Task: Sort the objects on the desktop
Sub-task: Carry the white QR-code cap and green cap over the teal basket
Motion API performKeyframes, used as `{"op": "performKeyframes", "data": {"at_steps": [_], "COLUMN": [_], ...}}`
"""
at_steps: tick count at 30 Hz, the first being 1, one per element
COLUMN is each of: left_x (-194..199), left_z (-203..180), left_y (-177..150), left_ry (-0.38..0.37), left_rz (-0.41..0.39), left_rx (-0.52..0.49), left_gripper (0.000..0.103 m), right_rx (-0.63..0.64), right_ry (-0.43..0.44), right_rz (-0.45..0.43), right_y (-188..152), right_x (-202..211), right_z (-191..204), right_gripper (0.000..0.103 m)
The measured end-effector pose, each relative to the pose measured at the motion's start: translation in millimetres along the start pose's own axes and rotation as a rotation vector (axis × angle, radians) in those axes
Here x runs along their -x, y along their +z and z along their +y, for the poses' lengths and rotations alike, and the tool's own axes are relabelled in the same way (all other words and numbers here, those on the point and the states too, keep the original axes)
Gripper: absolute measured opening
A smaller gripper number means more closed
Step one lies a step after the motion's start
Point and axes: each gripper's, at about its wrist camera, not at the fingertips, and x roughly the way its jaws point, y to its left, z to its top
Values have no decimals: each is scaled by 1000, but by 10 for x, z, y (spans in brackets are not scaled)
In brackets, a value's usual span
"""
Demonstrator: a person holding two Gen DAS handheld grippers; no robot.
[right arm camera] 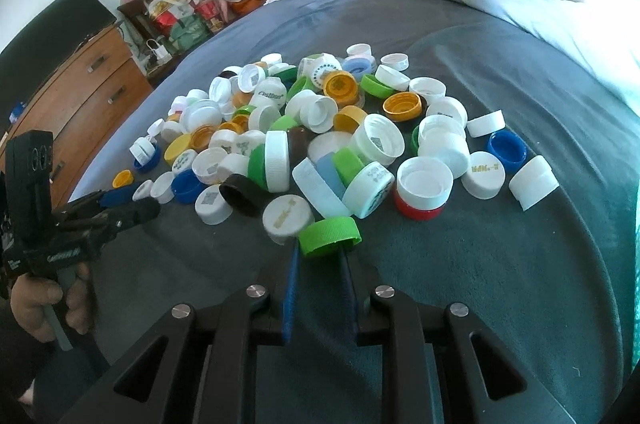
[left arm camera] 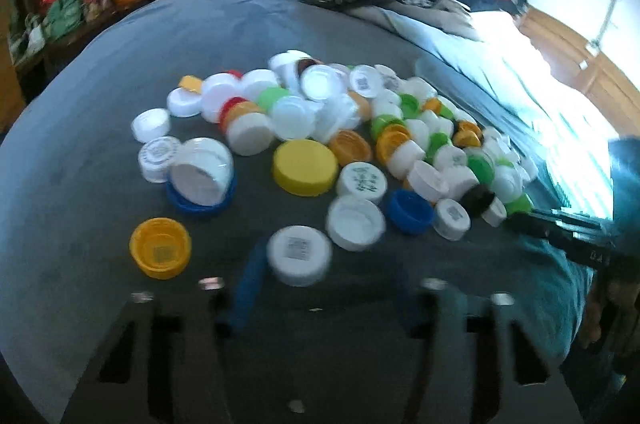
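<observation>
Seemingly clamped, right hand-held gripper (right arm camera: 320,252) on green cap (right arm camera: 330,235), left hand-held gripper (left arm camera: 320,288) apart

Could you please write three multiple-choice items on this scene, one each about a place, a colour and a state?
1. Where does the pile of bottle caps lie?
A. on a grey bedspread
B. in a drawer
C. on a wooden floor

2. What colour is the cap between the fingers of the right hand-held gripper?
A. red
B. green
C. yellow

3. How does the large yellow lid lie?
A. on its edge
B. open side up
C. flat top up

Answers:
1 A, the caps rest on the grey bedspread.
2 B, the green cap sits at the fingertips.
3 C, its smooth closed face shows in the left wrist view.
</observation>
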Motion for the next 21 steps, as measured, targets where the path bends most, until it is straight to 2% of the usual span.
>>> {"op": "performKeyframes", "data": {"at_steps": [2,4,7,13,17,18,20,21], "left_x": [3,48,158,406,414,419,448,452], "left_z": [69,38,-58,-187,-214,-216,-219,-228], "left_y": [30,42,70,158,211,209,189,180], "left_ry": [-11,5,24,20,18,19,15,17], "left_rz": [14,8,-14,-55,-48,-47,-48,-47], "left_rx": [30,11,-20,-36,-16,-11,-3,-2], "left_gripper": [25,25,25,25,25,25,25,25], "right_rx": [-2,-3,-5,33,82,87,93,93], "right_ry": [-8,-9,-3,14,-2,-3,-24,-32], "right_rz": [-8,-13,-26,-88,-59,-44,-22,-16], "right_y": [11,30,55,88,63,34,-52,-81], "right_x": [15,25,84,444,464,443,398,371], "right_z": [1,-1,6,171,234,224,183,157], "right_gripper": [20,12,7,6,8,13,44,50]}}
